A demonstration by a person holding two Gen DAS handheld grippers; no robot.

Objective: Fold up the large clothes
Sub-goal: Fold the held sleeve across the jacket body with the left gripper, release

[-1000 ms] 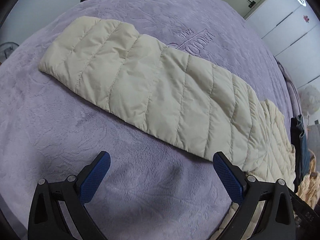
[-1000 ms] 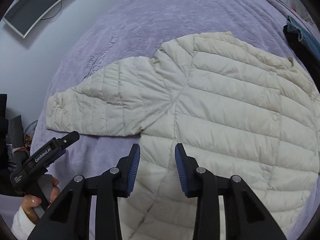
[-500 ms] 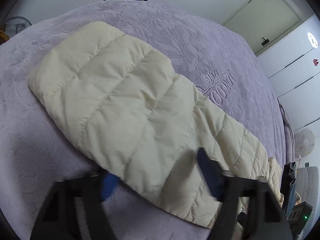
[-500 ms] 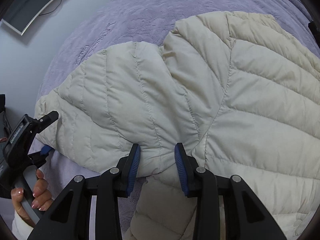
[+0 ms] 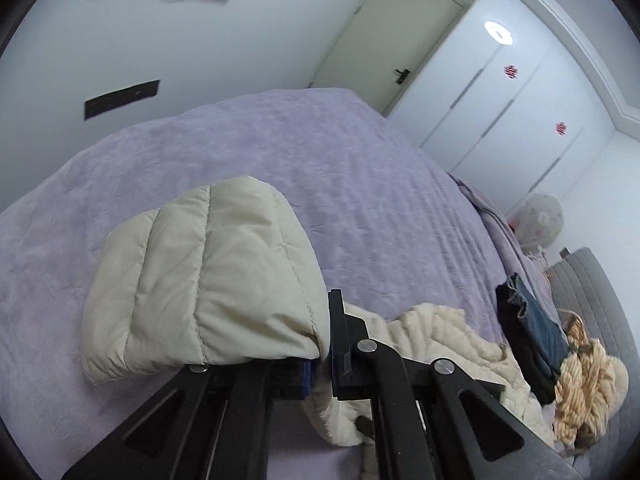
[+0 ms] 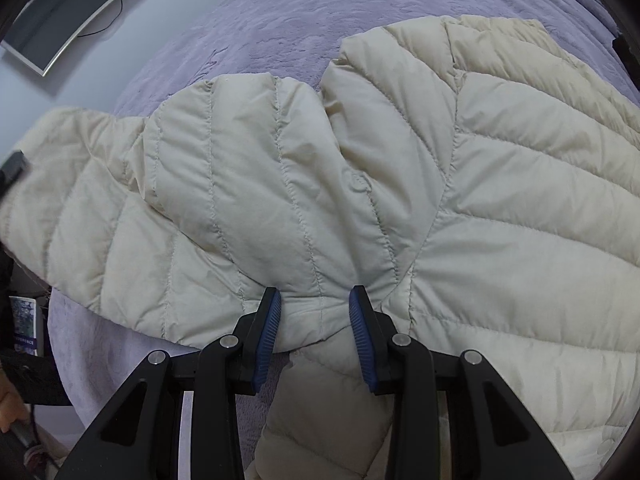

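Observation:
A cream quilted puffer jacket (image 6: 500, 200) lies spread on the purple bedspread (image 6: 300, 12). My left gripper (image 5: 320, 360) is shut on its sleeve (image 5: 208, 276) near the cuff and holds it off the bed, the fabric draped over the left finger. The jacket's body (image 5: 432, 344) lies bunched behind it. In the right wrist view the sleeve (image 6: 240, 184) bends up and to the left. My right gripper (image 6: 316, 328) stands open, tips pushed down on the underarm seam, with a fold of fabric between the blue pads (image 6: 268, 332), which do not pinch it.
Dark clothes and jeans (image 5: 532, 332) and a tan knitted piece (image 5: 588, 380) lie at the bed's right edge by a grey padded panel (image 5: 588, 292). A door (image 5: 396, 36) and white wardrobes (image 5: 520, 100) stand beyond. A monitor (image 6: 68, 12) hangs on the wall.
My left gripper went from wide open over the bed to shut on the sleeve, then rose with it. My right gripper came down onto the underarm and then stayed put.

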